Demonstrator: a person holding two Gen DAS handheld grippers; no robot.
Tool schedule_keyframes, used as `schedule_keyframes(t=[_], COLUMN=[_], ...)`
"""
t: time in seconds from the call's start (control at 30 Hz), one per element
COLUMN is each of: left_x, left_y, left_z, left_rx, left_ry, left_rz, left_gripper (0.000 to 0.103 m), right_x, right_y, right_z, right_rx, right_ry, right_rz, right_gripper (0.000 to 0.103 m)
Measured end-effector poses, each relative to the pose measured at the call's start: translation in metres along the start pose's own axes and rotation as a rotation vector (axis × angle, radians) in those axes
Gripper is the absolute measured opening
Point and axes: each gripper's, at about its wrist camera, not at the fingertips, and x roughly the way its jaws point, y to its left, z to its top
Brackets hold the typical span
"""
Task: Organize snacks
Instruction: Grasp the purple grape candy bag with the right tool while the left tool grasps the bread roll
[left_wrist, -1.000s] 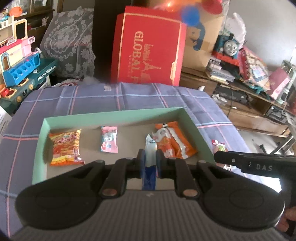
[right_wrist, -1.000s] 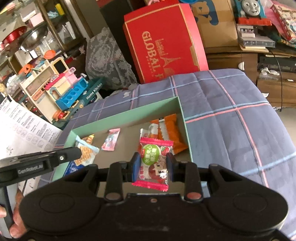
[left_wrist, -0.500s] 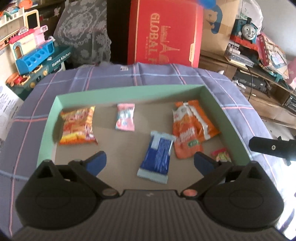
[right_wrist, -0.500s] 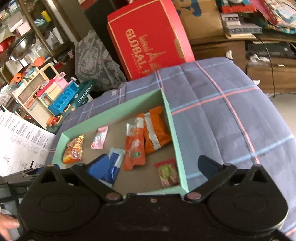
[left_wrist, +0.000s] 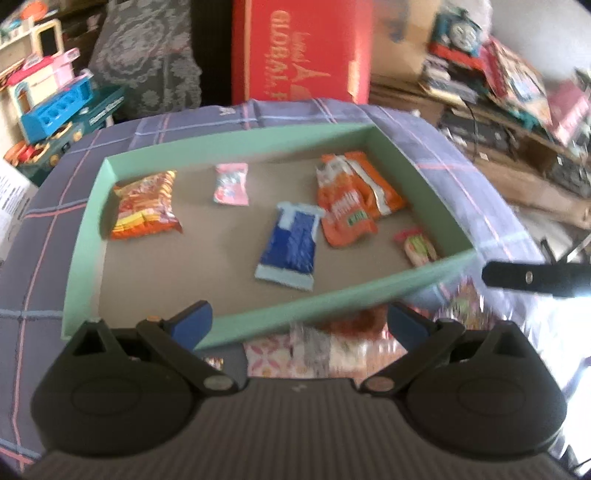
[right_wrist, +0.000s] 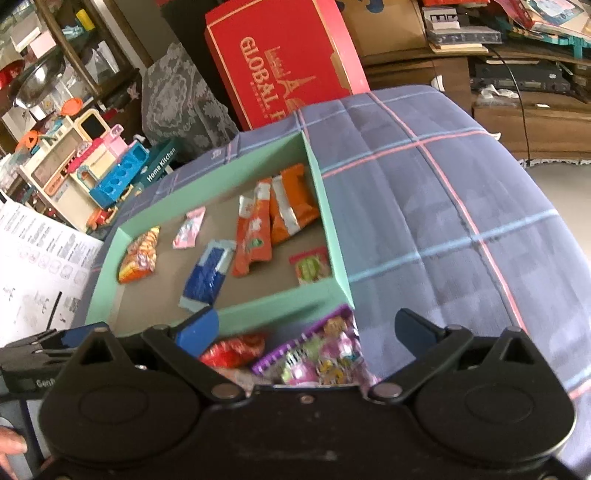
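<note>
Snacks (left_wrist: 290, 242) in green tray (left_wrist: 321, 302) beyond empty, wide-spread left gripper (left_wrist: 299, 325)

Beyond left gripper (left_wrist: 299, 325): tray (left_wrist: 421, 173), matt green card walls, dull brown card floor. Inside it, blue packet (left_wrist: 290, 243) glossy crinkled film; orange packets (left_wrist: 347, 206) shiny foil-film. Under the tray, woven checked cloth (right_wrist: 424, 229), matt. Between right gripper (right_wrist: 306, 332) fingers, purple packet (right_wrist: 321, 354) glossy printed plastic. Gripper bodies matt black plastic, pads (right_wrist: 195, 330) smooth blue. Far behind, red box (right_wrist: 280, 59), satin card with gold print.
</note>
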Motion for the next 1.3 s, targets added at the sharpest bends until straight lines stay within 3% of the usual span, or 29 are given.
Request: schedule_keyframes(t=[0.17, 0.67, 0.77, 0.83, 1.0, 1.13, 1.3], left_x=[0.005, 0.028, 0.030, 0.031, 0.030, 0.026, 0.017], left_y=[-0.015, -0.027, -0.027, -0.027, -0.033, -0.043, -0.065], left_z=[-0.018, -0.036, -0.037, -0.038, -0.042, -0.047, -0.054], left_rx=[0.093, 0.138, 0.129, 0.127, 0.157, 0.196, 0.278], left_ry=[0.021, 0.069, 0.081, 0.088, 0.104, 0.120, 0.127], left_rz=[-0.006, -0.074, -0.104, -0.121, -0.145, -0.186, -0.248], left_gripper=[0.103, 0.102, 0.096, 0.086, 0.072, 0.070, 0.070], right_x=[0.000, 0.022, 0.027, 0.030, 0.037, 0.031, 0.018], right_y=[-0.010, -0.005, -0.005, -0.005, -0.006, -0.012, -0.031], right_z=[-0.014, -0.036, -0.037, -0.039, -0.043, -0.042, -0.048], right_rx=[0.017, -0.059, -0.070, -0.073, -0.100, -0.069, -0.011], right_ry=[0.025, 0.085, 0.092, 0.104, 0.103, 0.081, 0.063], right_rz=[-0.009, -0.027, -0.035, -0.034, -0.086, -0.102, -0.119], right_gripper=[0.103, 0.103, 0.103, 0.103, 0.083, 0.064, 0.063])
